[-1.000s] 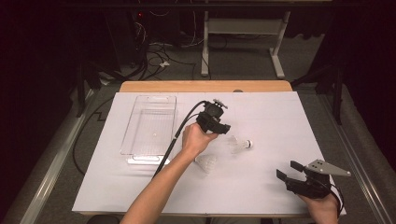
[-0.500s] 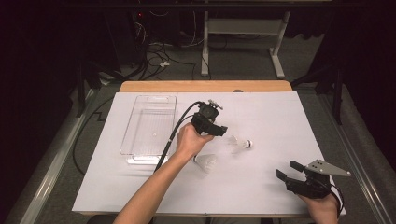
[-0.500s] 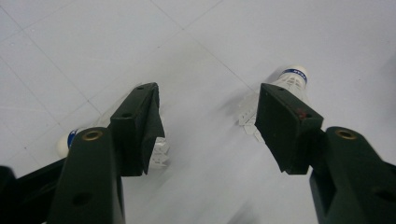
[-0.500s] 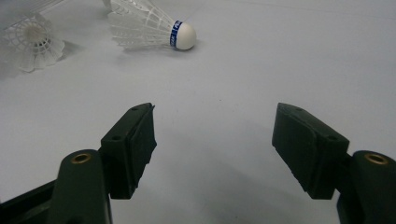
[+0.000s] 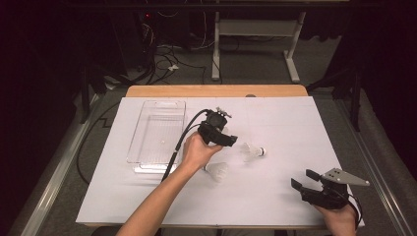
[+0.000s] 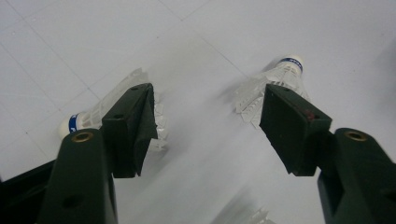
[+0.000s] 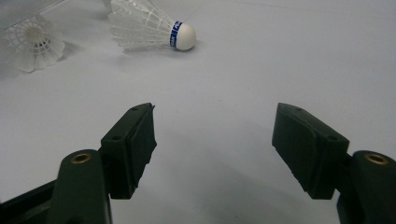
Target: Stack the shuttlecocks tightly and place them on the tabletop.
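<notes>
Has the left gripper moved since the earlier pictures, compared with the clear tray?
Yes, slightly: the left gripper has shifted a bit toward the person, away from the clear tray's far end, its jaws just opening, nothing between them.

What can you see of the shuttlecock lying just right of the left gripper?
The shuttlecock has a white feather skirt, a white rounded cork tip and a blue band behind the tip. It lies on its side on the white table cover, tip pointing right in the high view. Nothing touches it; the left gripper hovers close, jaws open, just been opening, empty.
</notes>
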